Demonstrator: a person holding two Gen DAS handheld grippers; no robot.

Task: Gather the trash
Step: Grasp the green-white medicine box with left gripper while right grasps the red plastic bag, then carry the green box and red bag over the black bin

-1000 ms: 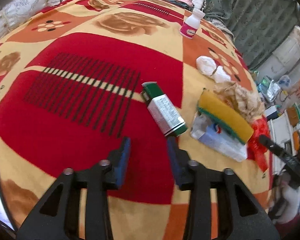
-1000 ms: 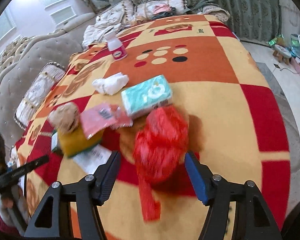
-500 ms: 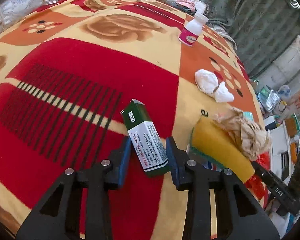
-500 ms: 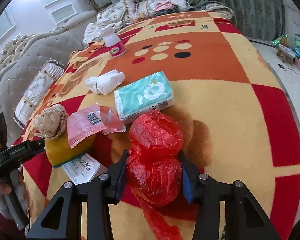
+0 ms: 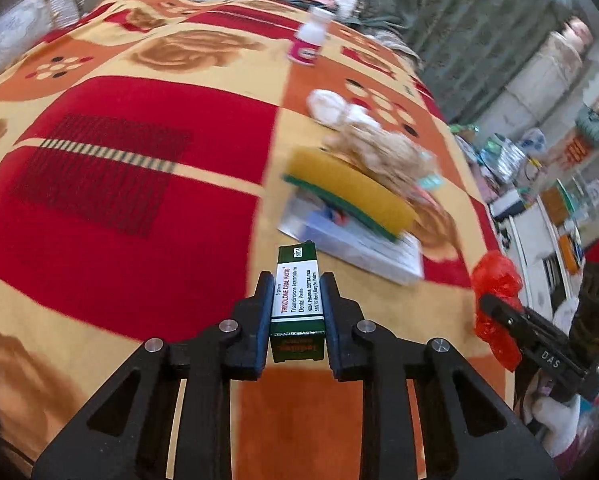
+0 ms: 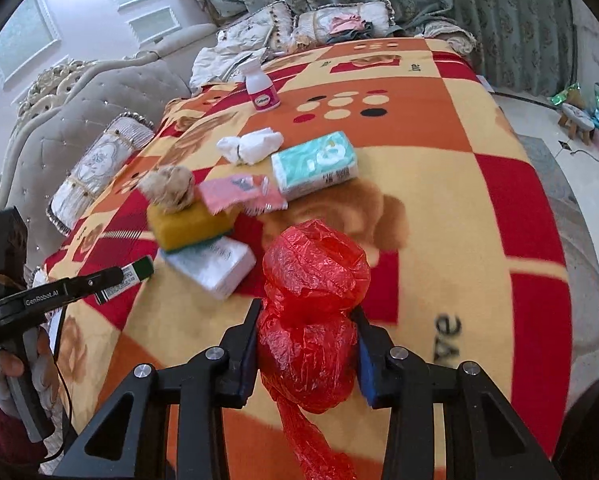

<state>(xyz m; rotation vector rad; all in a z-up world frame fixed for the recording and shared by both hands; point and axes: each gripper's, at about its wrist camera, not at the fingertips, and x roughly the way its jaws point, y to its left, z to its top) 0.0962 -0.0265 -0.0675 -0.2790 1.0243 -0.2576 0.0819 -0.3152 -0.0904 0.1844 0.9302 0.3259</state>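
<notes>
My left gripper (image 5: 296,316) is shut on a green and white dental paste box (image 5: 297,300) and holds it above the blanket; the box also shows in the right wrist view (image 6: 125,274). My right gripper (image 6: 307,344) is shut on a crumpled red plastic bag (image 6: 313,304), lifted off the bed; the bag also shows in the left wrist view (image 5: 495,292). On the blanket lie a yellow sponge (image 6: 189,224), a brown paper wad (image 6: 169,188), a white box (image 6: 215,266), a pink wrapper (image 6: 239,192), a white tissue wad (image 6: 251,146) and a teal tissue pack (image 6: 315,166).
A white bottle with a pink label (image 6: 261,88) stands far back on the red and orange blanket (image 6: 479,208). Pillows (image 6: 99,168) and a padded headboard (image 6: 75,108) lie to the left. The floor with a small stool (image 6: 577,120) is to the right.
My left gripper closed on the paste box and lifted it off the blanket. My right gripper stayed shut on the red bag and raised it.
</notes>
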